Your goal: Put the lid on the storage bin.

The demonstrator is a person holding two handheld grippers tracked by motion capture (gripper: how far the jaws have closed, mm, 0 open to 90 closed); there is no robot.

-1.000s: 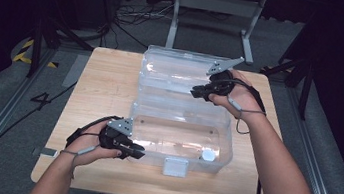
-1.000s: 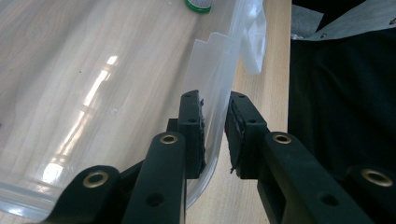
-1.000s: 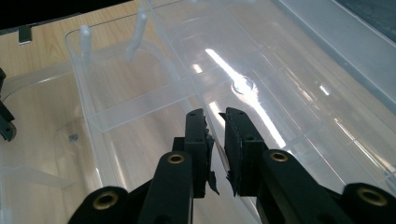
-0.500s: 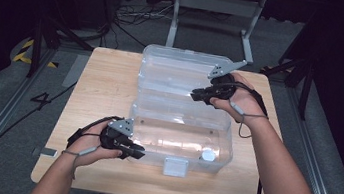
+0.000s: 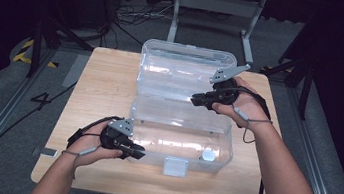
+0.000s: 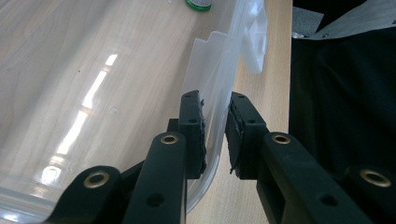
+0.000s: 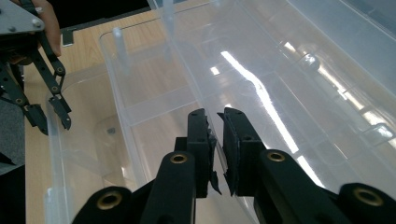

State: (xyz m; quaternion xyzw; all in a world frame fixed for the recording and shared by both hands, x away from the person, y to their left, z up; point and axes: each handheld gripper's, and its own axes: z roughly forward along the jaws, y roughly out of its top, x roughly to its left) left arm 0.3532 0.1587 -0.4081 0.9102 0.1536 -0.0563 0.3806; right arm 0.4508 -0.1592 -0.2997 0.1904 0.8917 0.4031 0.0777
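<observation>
- Jaws of the left gripper [image 6: 215, 135] pinch the front wall of the clear box [image 5: 181, 128] near its white latch [image 5: 175, 166].
- Right gripper [image 7: 215, 144], jaws narrow, nothing visibly between them, hovers over the box's raised lid [image 5: 183, 71].
- Box sits mid-table [image 5: 106, 83], long axis running left-right, latch facing the person.

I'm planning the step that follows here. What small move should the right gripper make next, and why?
Probably close onto the lid's edge. The right gripper hovers over the open lid with nothing pinched, while the left gripper already straddles the clear box's front wall, bracing it.

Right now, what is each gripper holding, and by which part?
Left gripper straddles the clear box's front-left rim; whether it presses is unclear. Right gripper is over the lid, nearly closed, holding nothing.
</observation>
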